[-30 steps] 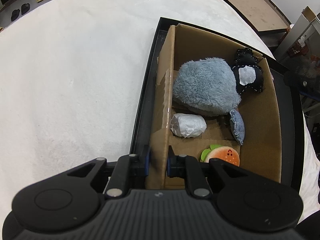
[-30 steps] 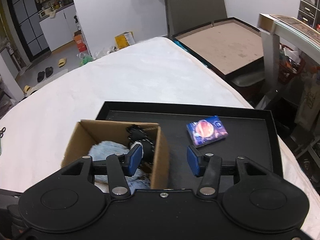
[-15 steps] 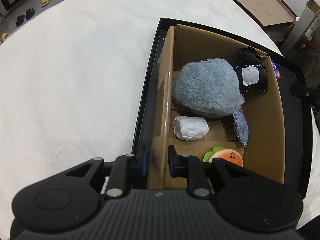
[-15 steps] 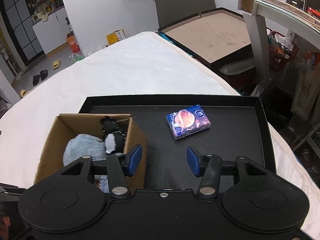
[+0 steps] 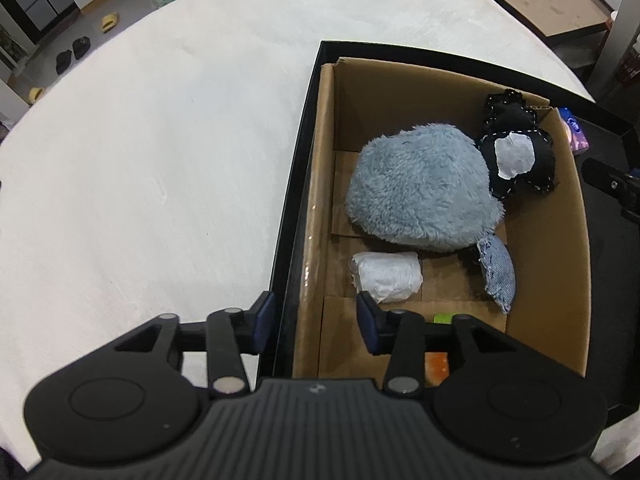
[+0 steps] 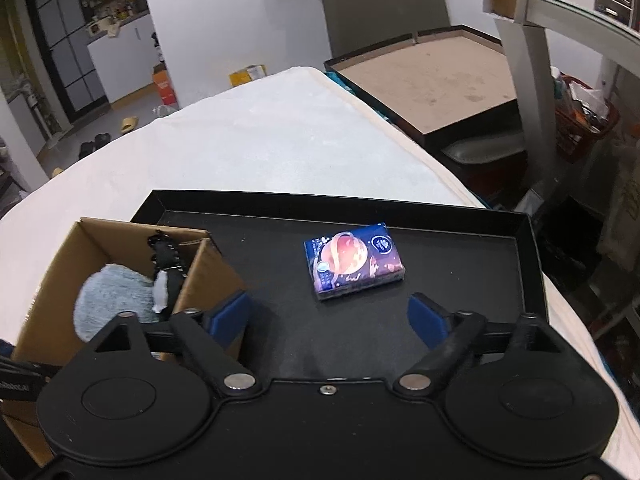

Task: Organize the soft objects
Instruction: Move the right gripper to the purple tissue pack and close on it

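- One cardboard box [image 5: 532, 320], open-topped, is set in the left part of one black tray [image 6: 460, 280]; its left wall runs just inside the tray's left rim.
- One white-covered surface [image 5: 160, 160] is seen under the tray, wide and bare to the left and far side.
- Left gripper [image 5: 316, 322]: jaws are spread, straddling the near end of the box's left wall, one finger outside over the tray rim, the other inside the box; the wall is not touched and nothing is held.
- Right gripper [image 6: 330, 318]: jaws are spread wide above the tray floor and nothing is held; its left finger is just beside the box's right wall.
- One tissue pack [image 6: 354, 260], blue with a planet print, lies flat on the tray floor to the right of the box, apart from all rims, just beyond the right gripper's fingers.
- Bare tray floor is seen around the pack on every side.
- Box contents, five items counted:
- One grey-blue plush [image 5: 420, 188], the largest, at the middle and far part.
- One black stitched toy [image 5: 516, 152] with a white patch, in the far right corner, touching the plush.
- One white wrapped roll [image 5: 388, 276], near the left wall.
- One denim pouch [image 5: 498, 274], leaning beside the right wall.
- One orange and green toy [image 5: 438, 364], at the near end, mostly hidden behind the left gripper.
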The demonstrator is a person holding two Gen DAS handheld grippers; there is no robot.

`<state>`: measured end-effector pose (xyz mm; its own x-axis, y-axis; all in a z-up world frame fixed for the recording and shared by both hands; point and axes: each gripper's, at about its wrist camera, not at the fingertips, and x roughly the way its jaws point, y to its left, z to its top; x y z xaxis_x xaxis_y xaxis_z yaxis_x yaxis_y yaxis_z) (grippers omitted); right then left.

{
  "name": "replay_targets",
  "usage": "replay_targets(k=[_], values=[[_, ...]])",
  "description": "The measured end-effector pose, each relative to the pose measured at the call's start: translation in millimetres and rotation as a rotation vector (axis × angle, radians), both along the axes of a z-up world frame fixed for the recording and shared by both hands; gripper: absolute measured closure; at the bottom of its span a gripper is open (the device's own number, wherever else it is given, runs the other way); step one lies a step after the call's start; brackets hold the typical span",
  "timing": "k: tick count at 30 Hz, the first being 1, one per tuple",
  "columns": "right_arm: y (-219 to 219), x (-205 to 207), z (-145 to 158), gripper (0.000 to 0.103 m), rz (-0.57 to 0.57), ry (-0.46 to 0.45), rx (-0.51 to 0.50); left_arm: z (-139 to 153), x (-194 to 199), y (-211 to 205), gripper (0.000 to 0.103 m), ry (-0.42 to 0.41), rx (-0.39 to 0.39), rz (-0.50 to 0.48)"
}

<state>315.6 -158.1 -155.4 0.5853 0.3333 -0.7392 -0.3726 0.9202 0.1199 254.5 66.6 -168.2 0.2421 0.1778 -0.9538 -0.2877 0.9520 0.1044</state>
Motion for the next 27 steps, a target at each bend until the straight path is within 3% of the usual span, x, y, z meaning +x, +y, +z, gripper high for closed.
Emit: replay_targets(k=[17,27], values=[[-5,27,-44,0.014,0.074,-0.086,-0.007,-9,13,-29,0.053,0.074,0.144,0.027],[-2,34,-58,0.016,0.133,-0.104,-0.032,-15,15,-33,0.052,0.112,0.176,0.042]])
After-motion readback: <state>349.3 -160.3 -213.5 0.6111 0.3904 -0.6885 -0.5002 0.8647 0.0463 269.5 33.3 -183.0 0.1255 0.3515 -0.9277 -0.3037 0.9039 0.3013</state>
